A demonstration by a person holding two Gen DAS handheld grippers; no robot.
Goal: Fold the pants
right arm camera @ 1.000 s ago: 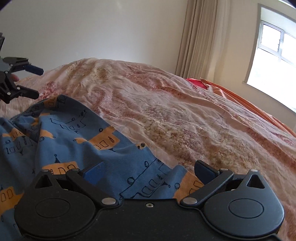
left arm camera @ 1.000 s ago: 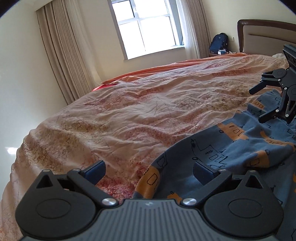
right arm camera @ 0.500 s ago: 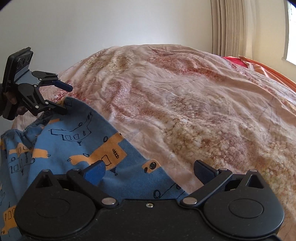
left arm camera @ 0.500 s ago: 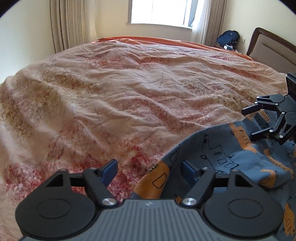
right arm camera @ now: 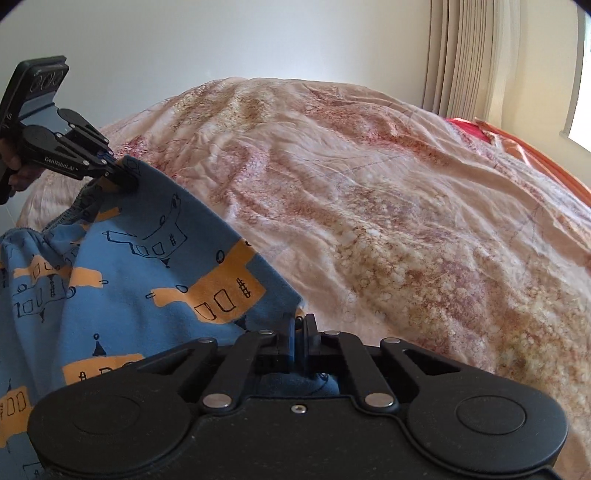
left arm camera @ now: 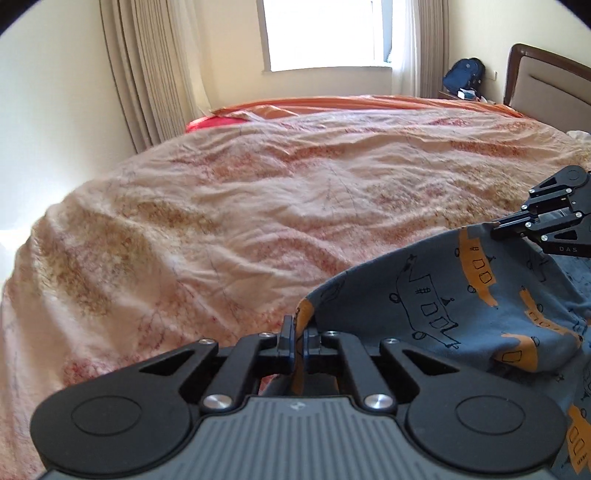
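The blue pants (left arm camera: 461, 302) with orange and black drawings lie on the bed at the right of the left wrist view and at the left of the right wrist view (right arm camera: 122, 280). My left gripper (left arm camera: 298, 338) is shut on one corner of the pants' edge. It also shows in the right wrist view (right arm camera: 123, 177), pinching the cloth. My right gripper (right arm camera: 299, 332) is shut on the other corner of the same edge. It shows in the left wrist view (left arm camera: 496, 226), holding the cloth. The edge between them is lifted off the bed.
A pink floral bedspread (left arm camera: 277, 206) covers the wide bed. Beige curtains (left arm camera: 147, 66) and a bright window (left arm camera: 321, 33) stand beyond it. A brown headboard (left arm camera: 546, 81) and a blue backpack (left arm camera: 463, 74) are at the far right.
Both grippers were open over the pants' edge. Both have now shut on it and lifted the cloth a little.
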